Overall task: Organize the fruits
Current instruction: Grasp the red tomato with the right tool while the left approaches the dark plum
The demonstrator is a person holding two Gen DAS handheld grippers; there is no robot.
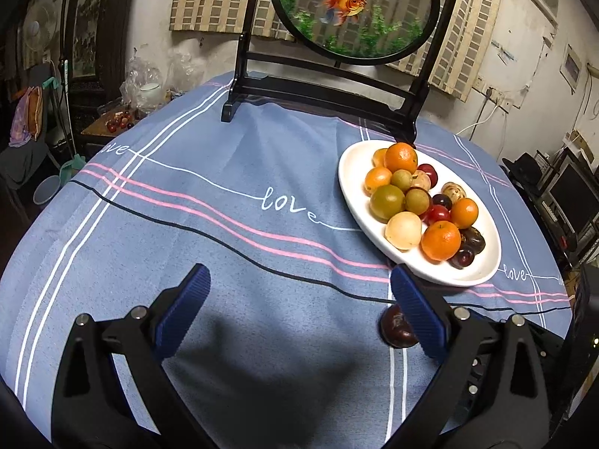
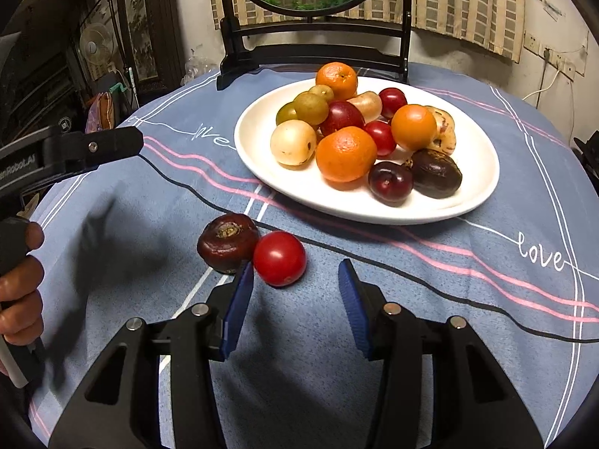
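A white oval plate (image 2: 481, 187) holds several fruits: oranges, green and pale round ones, red tomatoes and dark plums. On the blue cloth in front of it lie a red tomato (image 2: 279, 258) and a dark brown fruit (image 2: 227, 243), touching each other. My right gripper (image 2: 296, 267) is open, with the tomato just ahead of its left fingertip and the right pad well clear. My left gripper (image 1: 299, 277) is open wide over bare cloth. The dark brown fruit (image 1: 393, 327) shows partly behind its right finger, and the plate (image 1: 352, 176) lies beyond to the right.
A round goldfish screen (image 1: 355, 7) on a black stand (image 1: 325, 86) rises at the table's far edge, behind the plate. A hand (image 2: 18, 280) holds the left tool at the left. Clutter and a fan (image 1: 35, 30) stand off the table's left; monitors (image 1: 572, 187) off its right.
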